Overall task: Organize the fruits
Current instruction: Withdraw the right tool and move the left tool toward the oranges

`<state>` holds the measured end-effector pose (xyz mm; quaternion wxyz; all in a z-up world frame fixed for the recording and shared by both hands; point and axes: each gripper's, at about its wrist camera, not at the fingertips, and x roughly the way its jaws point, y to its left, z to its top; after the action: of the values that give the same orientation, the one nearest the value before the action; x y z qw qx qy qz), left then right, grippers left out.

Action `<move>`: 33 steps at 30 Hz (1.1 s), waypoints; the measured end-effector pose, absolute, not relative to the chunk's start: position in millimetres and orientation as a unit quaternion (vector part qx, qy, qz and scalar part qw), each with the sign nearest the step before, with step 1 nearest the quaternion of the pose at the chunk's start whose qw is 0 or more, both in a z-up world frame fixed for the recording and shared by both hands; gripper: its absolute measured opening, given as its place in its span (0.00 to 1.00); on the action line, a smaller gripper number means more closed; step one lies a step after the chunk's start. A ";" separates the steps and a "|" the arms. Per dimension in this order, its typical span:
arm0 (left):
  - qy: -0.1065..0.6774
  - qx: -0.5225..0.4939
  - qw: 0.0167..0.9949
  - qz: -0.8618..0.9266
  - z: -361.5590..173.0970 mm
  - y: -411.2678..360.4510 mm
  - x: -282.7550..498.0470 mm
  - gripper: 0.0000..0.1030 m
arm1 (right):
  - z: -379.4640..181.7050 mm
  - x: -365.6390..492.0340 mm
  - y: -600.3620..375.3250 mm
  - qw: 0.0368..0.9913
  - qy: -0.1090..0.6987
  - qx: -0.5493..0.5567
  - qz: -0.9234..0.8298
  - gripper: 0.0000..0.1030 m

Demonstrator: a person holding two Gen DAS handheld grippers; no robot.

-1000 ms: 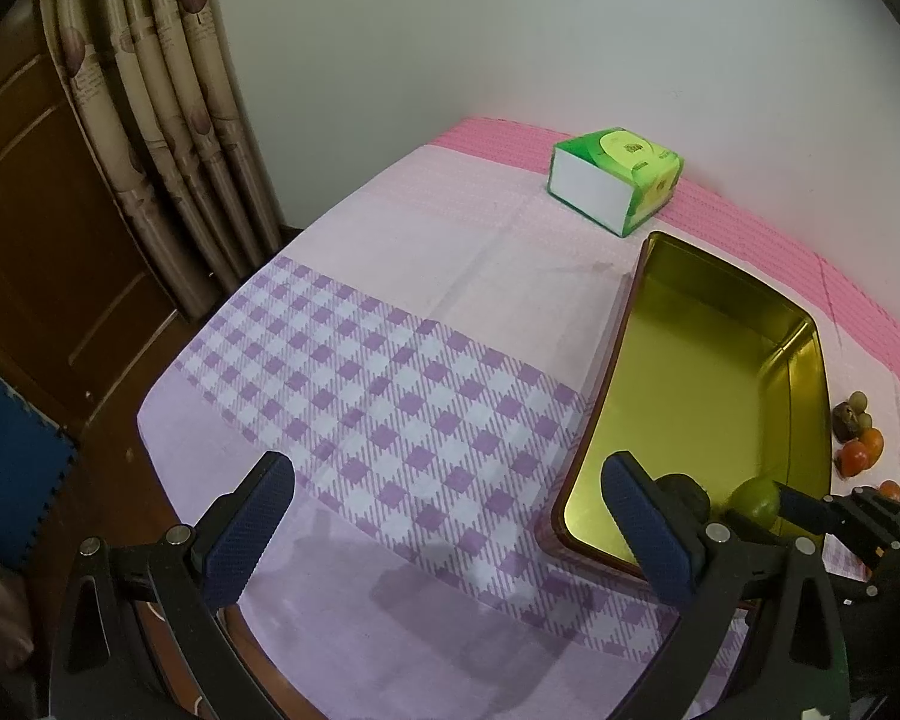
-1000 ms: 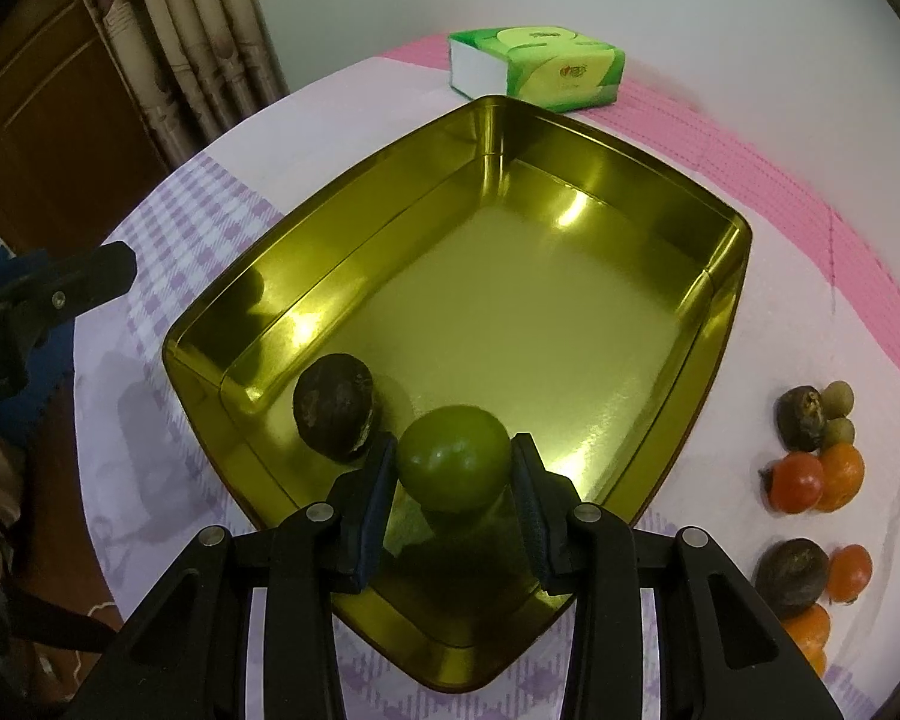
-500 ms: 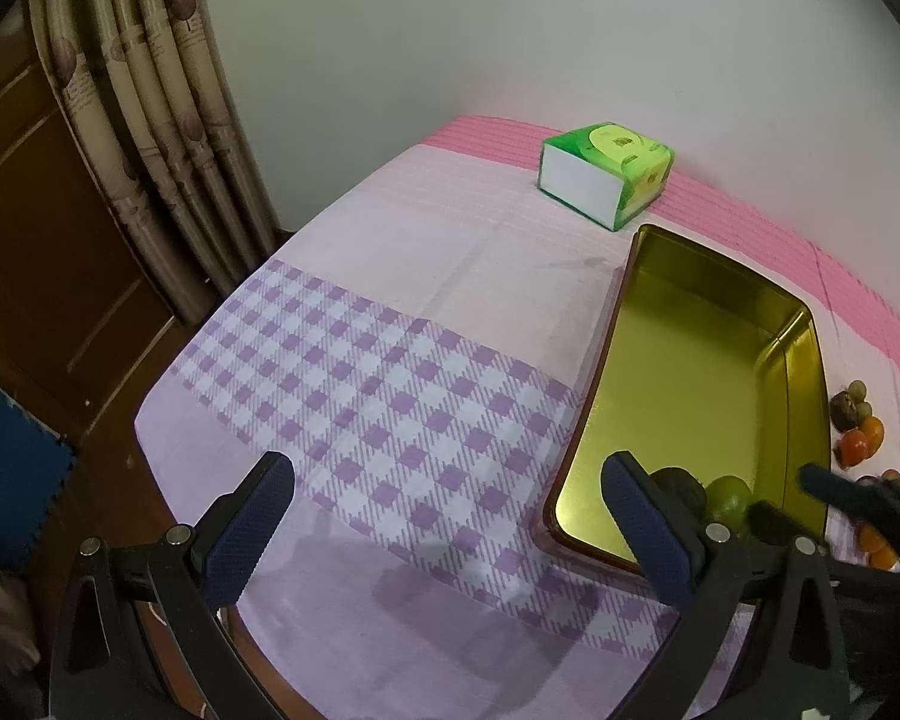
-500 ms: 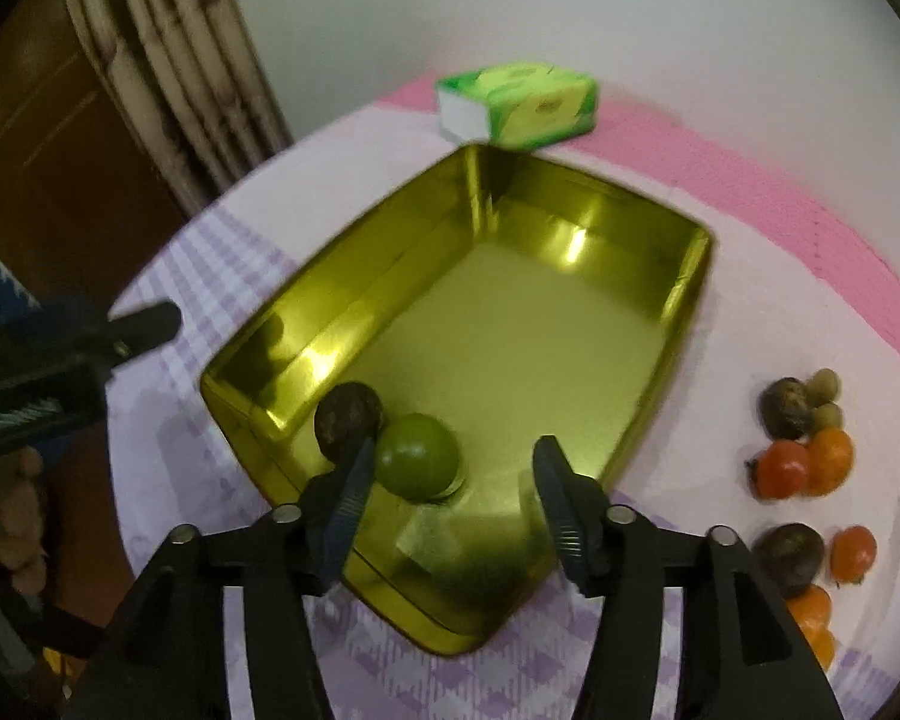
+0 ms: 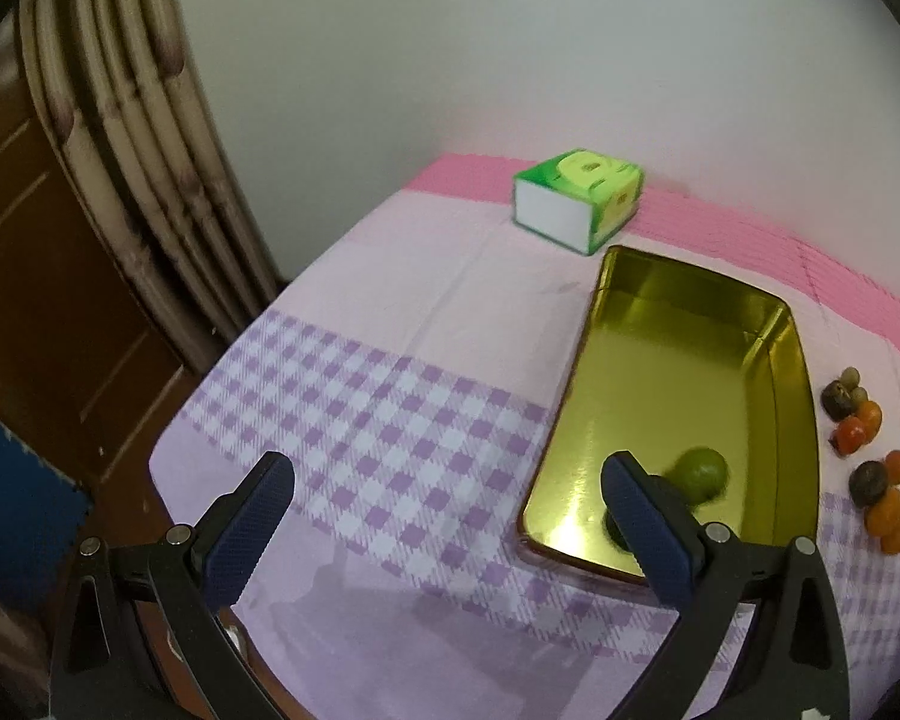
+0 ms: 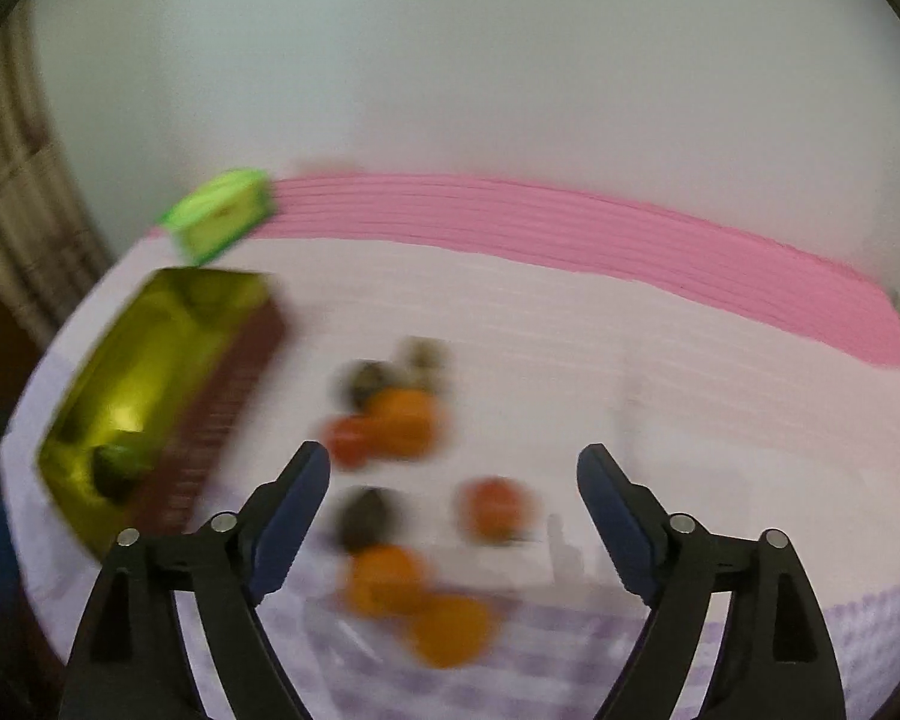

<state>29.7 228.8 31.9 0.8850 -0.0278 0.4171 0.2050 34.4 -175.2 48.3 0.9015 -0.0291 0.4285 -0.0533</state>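
A gold metal tray (image 5: 768, 312) lies on the pink and purple checked tablecloth and holds a green lime (image 5: 699, 474) at its near end; a dark fruit beside it is hidden behind my left finger. My left gripper (image 5: 444, 516) is open and empty, hovering over the cloth left of the tray. My right gripper (image 6: 453, 498) is open and empty above a blurred cluster of loose fruit: orange ones (image 6: 408, 414), a red one (image 6: 495, 507) and dark ones (image 6: 366, 519). The tray (image 6: 108, 360) sits to its left.
A green tissue box (image 5: 576, 198) stands at the back of the table, by the white wall. More loose fruit (image 5: 870, 480) lies right of the tray. A curtain (image 5: 126, 150) and wooden door are at the left, past the table edge.
My right gripper opened, left the lime in the tray beside the dark fruit, and swung right over the loose fruit. The left gripper rose slightly and stayed open.
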 end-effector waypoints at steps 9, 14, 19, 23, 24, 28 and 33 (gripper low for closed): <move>0.404 0.039 0.905 0.126 29.4 172.4 28.8 0.99 | 17.3 33.1 -264.6 0.885 0.446 -0.026 -0.133 0.86; 0.402 0.074 0.910 0.072 30.0 127.5 27.5 0.99 | 4.2 42.9 -284.1 0.881 0.451 -0.029 -0.143 0.87; 0.412 0.083 0.907 0.013 23.9 85.9 34.6 0.99 | -5.3 57.8 -290.6 0.885 0.443 -0.045 -0.136 0.96; 0.425 0.098 0.900 -0.025 15.1 52.6 39.7 0.99 | -8.0 62.2 -299.1 0.888 0.447 -0.029 -0.106 1.00; 0.428 0.102 0.897 -0.036 12.1 44.3 41.2 0.99 | -8.1 62.5 -301.2 0.889 0.446 -0.026 -0.103 1.00; 0.445 0.102 0.887 -0.064 1.3 22.8 44.8 0.99 | -9.2 64.5 -304.0 0.889 0.447 -0.031 -0.096 1.00; 0.459 0.105 0.878 -0.090 -10.3 0.4 53.3 0.99 | -9.6 64.4 -303.9 0.889 0.447 -0.031 -0.097 1.00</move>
<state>53.4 0.4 -10.3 0.8775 0.1045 0.4592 -0.0903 64.4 -303.9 -9.6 0.8887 -0.0312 0.4472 -0.0965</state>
